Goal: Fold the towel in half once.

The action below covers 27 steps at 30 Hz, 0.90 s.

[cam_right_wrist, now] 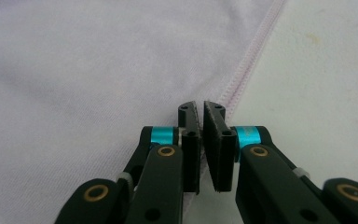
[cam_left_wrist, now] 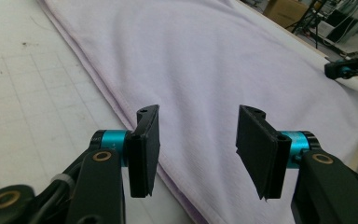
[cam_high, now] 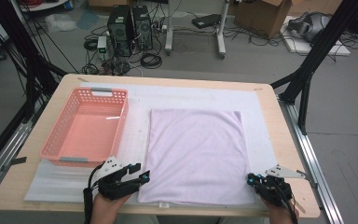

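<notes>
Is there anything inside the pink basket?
No, the pink basket sits empty on the table, left of the lilac towel.

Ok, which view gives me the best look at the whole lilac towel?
The high view: the lilac towel lies flat with all four edges visible, beside the pink basket. The left gripper view shows a stretch of one long edge; the right gripper view shows its stitched hem close up.

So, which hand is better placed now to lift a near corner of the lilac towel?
The right. The right gripper sits at the lilac towel's near right hem with its jaws closed, though a pinch of cloth is not clearly visible. The left gripper hovers over the near left edge with jaws open.
</notes>
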### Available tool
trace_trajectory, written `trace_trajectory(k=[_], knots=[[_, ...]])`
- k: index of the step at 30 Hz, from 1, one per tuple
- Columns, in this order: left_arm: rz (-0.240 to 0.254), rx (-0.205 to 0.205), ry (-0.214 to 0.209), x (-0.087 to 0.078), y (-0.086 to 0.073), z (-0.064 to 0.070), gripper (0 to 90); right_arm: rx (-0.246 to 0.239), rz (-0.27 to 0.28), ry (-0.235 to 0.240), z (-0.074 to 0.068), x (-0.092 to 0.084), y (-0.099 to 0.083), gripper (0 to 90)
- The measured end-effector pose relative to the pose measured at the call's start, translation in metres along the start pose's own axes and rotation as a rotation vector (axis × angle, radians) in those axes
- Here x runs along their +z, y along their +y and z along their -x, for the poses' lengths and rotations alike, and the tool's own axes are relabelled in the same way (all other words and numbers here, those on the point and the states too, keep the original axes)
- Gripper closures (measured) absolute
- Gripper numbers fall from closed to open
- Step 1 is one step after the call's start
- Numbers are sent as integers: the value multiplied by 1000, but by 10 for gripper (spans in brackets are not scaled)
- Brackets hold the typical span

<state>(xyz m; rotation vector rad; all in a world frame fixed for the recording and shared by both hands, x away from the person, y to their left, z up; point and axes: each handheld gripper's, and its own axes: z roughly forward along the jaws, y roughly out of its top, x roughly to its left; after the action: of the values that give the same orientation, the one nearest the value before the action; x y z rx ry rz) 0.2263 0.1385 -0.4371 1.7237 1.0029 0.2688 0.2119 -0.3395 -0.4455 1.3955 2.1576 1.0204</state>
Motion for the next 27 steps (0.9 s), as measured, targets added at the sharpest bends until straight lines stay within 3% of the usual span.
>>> trace_trajectory(k=[3, 5, 7, 13, 14, 16, 18, 20, 24, 27], knots=[[-14, -4, 16, 7, 3, -5, 503, -17, -39, -39, -1, -10, -2, 870], [-30, -6, 39, 11, 4, -6, 503, -5, -50, -26, 0, -15, -5, 845], [-51, -20, 53, 17, 5, -8, 495, 1, -30, -21, 2, -16, -5, 721], [-152, -49, 74, 37, 3, -13, 510, 12, 25, -28, 8, -13, -3, 670], [-166, -24, 96, 40, 3, -11, 542, 13, 28, -28, 8, -12, -3, 664], [-176, 23, 171, 41, 4, -8, 692, 10, 29, -26, 8, -10, -1, 655], [-168, -2, 182, 38, 4, -11, 848, 5, 30, -22, 8, -8, 0, 655], [-152, 20, 228, 36, 3, -9, 860, -1, 37, -27, 9, -6, 2, 658], [-136, -26, 208, 32, 2, -15, 819, 27, 55, -26, 13, -1, 7, 656], [-130, -47, 181, 30, 1, -17, 637, 40, 40, -17, 15, 9, 10, 633]])
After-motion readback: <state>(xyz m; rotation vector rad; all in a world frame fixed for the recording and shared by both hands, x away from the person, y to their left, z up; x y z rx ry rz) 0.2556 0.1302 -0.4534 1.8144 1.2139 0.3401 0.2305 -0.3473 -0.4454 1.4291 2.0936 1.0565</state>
